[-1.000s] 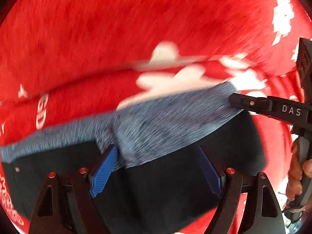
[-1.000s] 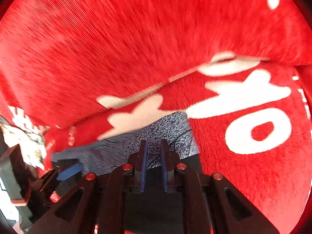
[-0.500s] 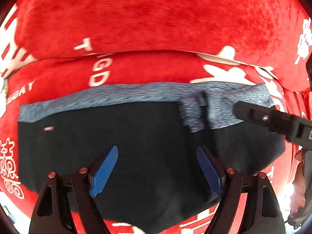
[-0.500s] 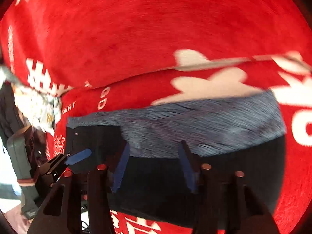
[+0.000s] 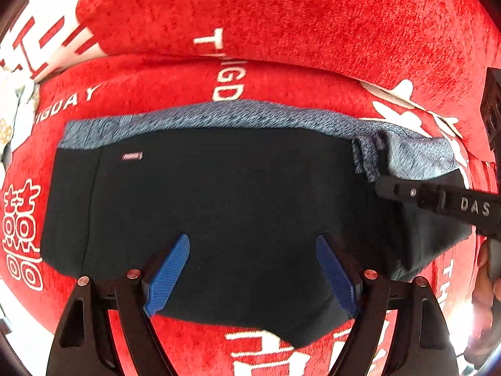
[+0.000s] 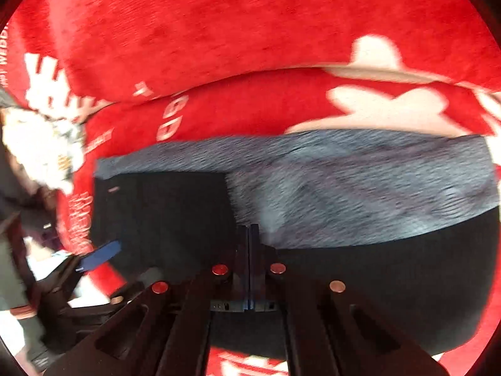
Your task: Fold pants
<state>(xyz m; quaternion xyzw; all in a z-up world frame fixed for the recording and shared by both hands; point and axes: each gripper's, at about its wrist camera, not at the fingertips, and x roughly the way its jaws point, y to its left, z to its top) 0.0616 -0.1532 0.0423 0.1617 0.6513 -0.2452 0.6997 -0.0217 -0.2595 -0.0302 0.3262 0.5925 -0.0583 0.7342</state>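
Note:
The pants [image 5: 225,194] are black with a grey-blue heathered waistband [image 5: 238,114]. They lie flat and folded on a red seat cushion. My left gripper [image 5: 250,269] is open and empty, hovering over the black cloth near its front edge. My right gripper [image 6: 250,235] has its jaws closed together at the edge of the grey band [image 6: 360,188], and cloth seems pinched between them. It also shows in the left wrist view [image 5: 385,185] at the right, touching the bunched grey band.
The red cushion [image 5: 141,84] with white lettering carries the pants. A red backrest [image 5: 281,15] rises right behind them. White patterned cloth [image 6: 40,144] and dark clutter lie off the cushion's left end.
My right gripper opened half a second ago and has now shut at the grey band. My left gripper stayed open and pulled back, so the pants show wider.

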